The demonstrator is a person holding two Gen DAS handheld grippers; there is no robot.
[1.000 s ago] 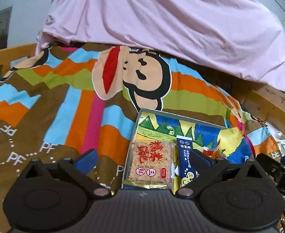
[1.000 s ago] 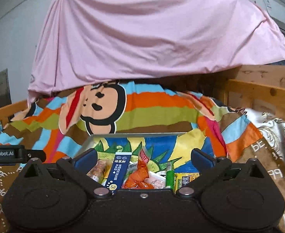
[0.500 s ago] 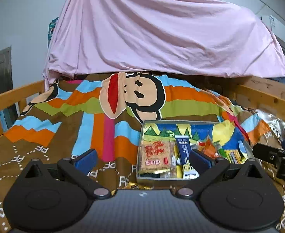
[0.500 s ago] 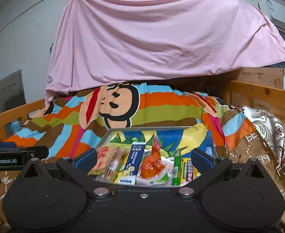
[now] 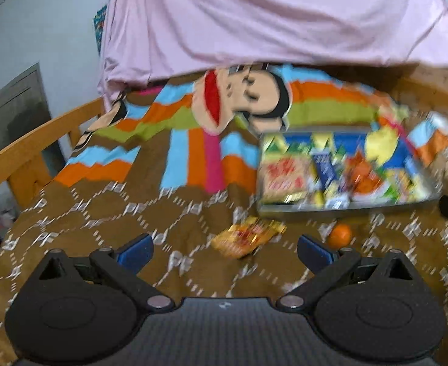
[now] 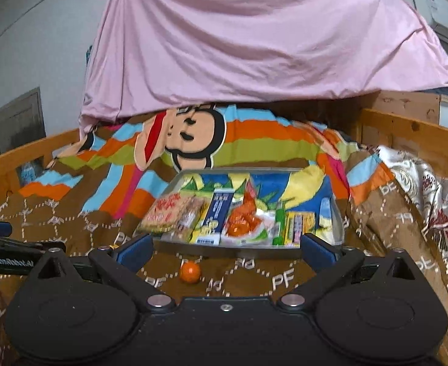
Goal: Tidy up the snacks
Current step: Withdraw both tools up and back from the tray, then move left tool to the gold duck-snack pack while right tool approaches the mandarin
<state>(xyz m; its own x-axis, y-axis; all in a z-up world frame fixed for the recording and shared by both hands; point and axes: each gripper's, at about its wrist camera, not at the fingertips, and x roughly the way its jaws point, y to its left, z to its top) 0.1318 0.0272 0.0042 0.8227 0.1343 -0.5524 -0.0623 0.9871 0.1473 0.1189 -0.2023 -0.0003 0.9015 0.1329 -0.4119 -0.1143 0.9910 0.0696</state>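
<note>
- You are working over a bed covered with a striped cartoon blanket; a pink sheet hangs behind it.
- One metal tray sits on the blanket, well filled: a rice-cracker pack at its left end, a blue sachet, an orange-red packet, then green and yellow packs to the right. Blur in the left wrist view prevents an exact count.
- Two snacks lie loose in front of the tray: one gold-and-red packet and one small orange ball-shaped snack.
- Your left gripper is spread wide and empty. The gold packet lies just ahead of its fingers, slightly right of centre, its long axis running roughly across the gap, tilted up toward the right.
- Your right gripper is likewise spread wide and empty. The orange snack sits between its fingers, left of centre, near the tray's front wall.
- Each hand is nearer its own piece, so you would likely take the packet left and the orange snack right.
</note>
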